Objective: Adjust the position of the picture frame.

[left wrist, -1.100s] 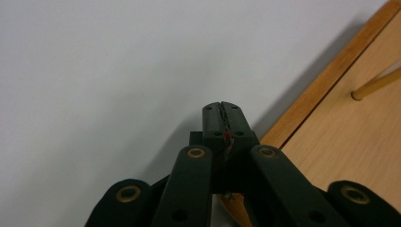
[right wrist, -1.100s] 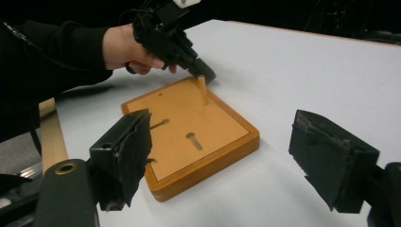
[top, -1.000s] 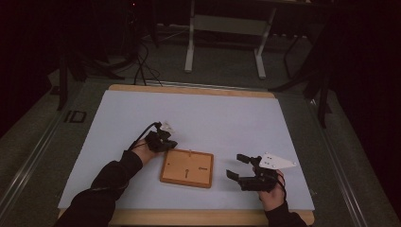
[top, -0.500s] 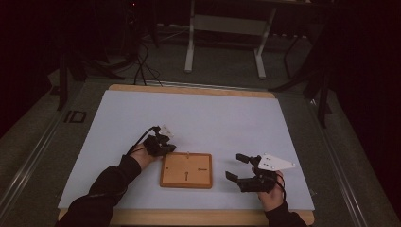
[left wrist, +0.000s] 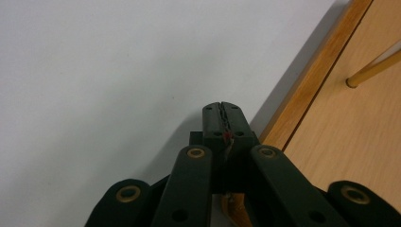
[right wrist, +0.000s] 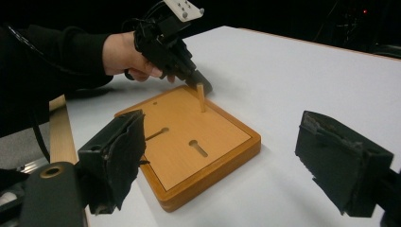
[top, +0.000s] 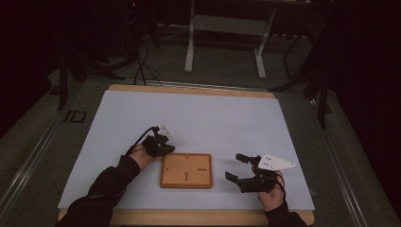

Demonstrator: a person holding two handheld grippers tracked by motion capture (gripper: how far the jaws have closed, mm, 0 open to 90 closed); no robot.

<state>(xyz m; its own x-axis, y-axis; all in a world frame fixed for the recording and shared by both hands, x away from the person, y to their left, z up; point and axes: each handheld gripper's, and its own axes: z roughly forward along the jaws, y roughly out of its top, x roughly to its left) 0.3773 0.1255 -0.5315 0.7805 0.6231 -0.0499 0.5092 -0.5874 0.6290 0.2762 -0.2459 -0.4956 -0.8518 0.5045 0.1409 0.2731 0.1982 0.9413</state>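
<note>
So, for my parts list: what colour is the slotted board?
Light orange-brown wood board, clearest in the right gripper view.

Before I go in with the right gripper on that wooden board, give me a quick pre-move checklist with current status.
1. Right gripper open, nothing between its jaws, which have just been opening: ok.
2. Left gripper shut, tip by the wooden board at its far left corner: ok.
3. Whether the left gripper steadies the board: cannot tell, contact is not clear.
4. Peg upright in the board near that corner: ok.
5. Board flat on the white table top: ok.
6. Path from right gripper to the board's near edge free: ok.
</note>
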